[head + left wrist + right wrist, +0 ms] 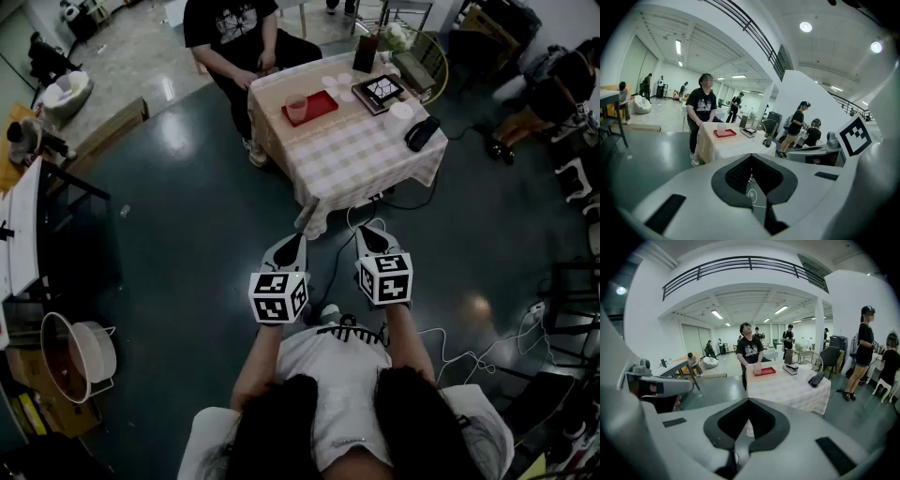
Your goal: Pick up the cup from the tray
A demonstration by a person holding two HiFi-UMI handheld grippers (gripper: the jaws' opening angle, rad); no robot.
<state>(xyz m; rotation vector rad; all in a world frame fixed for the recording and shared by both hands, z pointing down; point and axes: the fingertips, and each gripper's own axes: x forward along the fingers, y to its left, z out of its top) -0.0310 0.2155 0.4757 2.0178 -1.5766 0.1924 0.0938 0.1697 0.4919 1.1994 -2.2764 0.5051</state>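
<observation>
A translucent pink cup (296,108) stands on a red tray (317,109) at the far left of a checked-cloth table (356,159). The table is well ahead of me. Both grippers hang over the dark floor short of its near edge. My left gripper (292,246) and right gripper (372,232) are side by side, jaws shut with nothing between them. The left gripper view has the cup (721,127) and tray (725,133) small in the distance beyond the gripper (757,197). In the right gripper view the cup (757,368) sits on the tray (765,371), far past the gripper (745,432).
A person (234,37) sits behind the table, hands near the tray. On the table lie a marker-printed box (380,91), white cups (399,114), a black handset (421,132) and a brown bottle (366,52). Cables (459,352) trail on the floor. Other people (862,352) stand at the right.
</observation>
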